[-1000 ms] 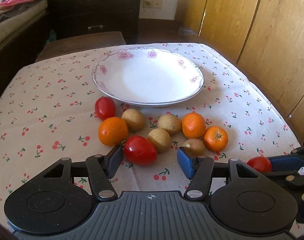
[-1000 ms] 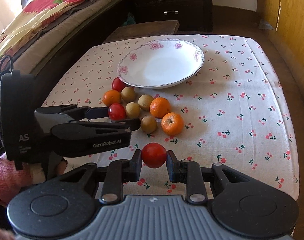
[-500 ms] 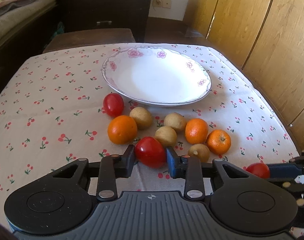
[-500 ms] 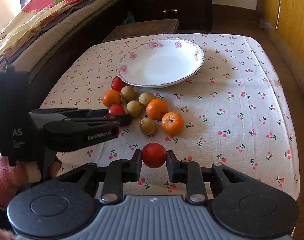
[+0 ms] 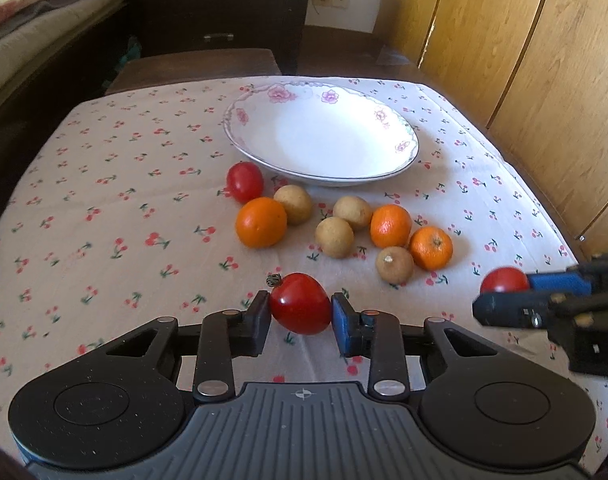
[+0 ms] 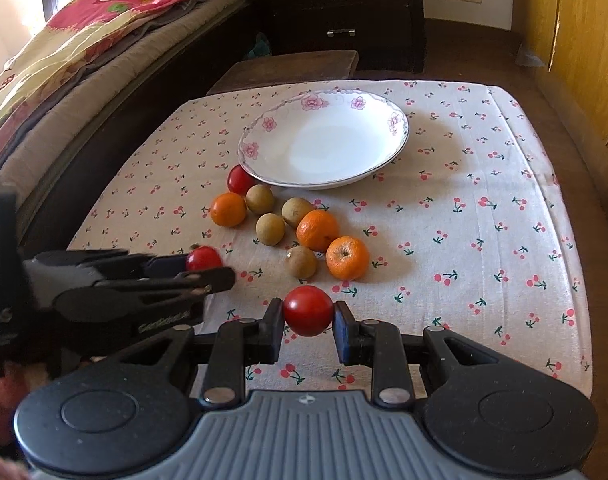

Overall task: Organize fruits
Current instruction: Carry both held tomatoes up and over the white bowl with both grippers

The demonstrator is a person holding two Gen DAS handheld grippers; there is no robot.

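Note:
My left gripper (image 5: 299,314) is shut on a red tomato (image 5: 299,303), held a little above the cloth. Another red tomato (image 6: 308,310) sits clamped in my right gripper (image 6: 308,322), which shows in the left wrist view at the right edge (image 5: 504,292). A white floral bowl (image 5: 400,148) stands empty at the far middle of the table. Before it lie a third tomato (image 5: 244,181), three oranges (image 5: 260,222) (image 5: 390,226) (image 5: 430,248) and several small brown fruits (image 5: 334,237).
The table wears a cherry-print cloth (image 5: 103,208). A wooden wardrobe (image 5: 524,60) runs along the right, a dark dresser (image 5: 223,4) and low stool (image 5: 199,68) stand behind, and a bed with blankets (image 6: 63,64) lies to the left.
My left gripper closed on the tomato that lay beside the oranges and lifted it back from the group. The right gripper stayed still with its tomato.

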